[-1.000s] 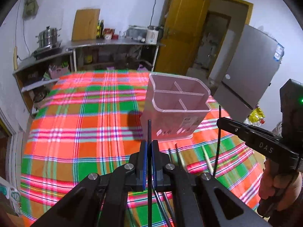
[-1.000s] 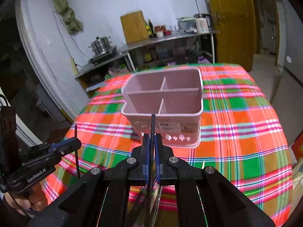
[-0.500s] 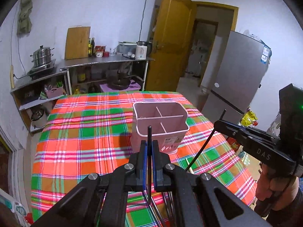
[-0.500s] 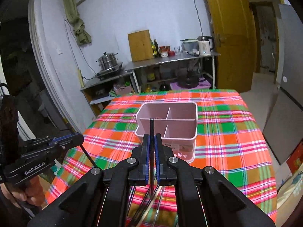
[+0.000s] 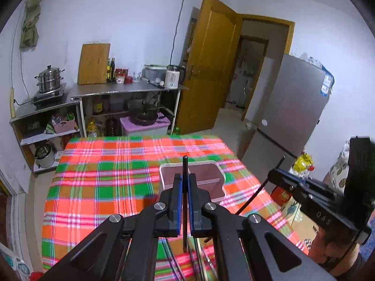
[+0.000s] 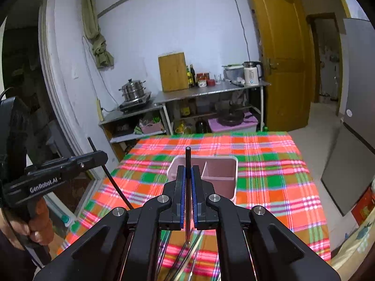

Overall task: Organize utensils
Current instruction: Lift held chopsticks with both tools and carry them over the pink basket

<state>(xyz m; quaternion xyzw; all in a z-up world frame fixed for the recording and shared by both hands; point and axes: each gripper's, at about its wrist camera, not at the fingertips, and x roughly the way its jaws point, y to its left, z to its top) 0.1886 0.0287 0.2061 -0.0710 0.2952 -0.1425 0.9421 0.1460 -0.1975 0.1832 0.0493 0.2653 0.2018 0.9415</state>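
We see the plaid-covered counter [image 5: 98, 187] carrying a pale pink divided utensil holder [image 6: 220, 178]. Nearer us than the holder, the left gripper [image 5: 185, 182] has its jaws clamped on one thin black chopstick [image 5: 185, 210]; the right gripper [image 6: 187, 175] clamps another black chopstick [image 6: 188, 206], both upright.

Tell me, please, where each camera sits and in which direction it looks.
Left wrist: on the left gripper, looking along its fingers at the pink divided plastic holder on the plaid tablecloth; right gripper and hand at right.
Right wrist: on the right gripper, facing the same holder; left gripper at left.
Shared: holder, tablecloth, steel counter; each gripper clamps a thin black chopstick.
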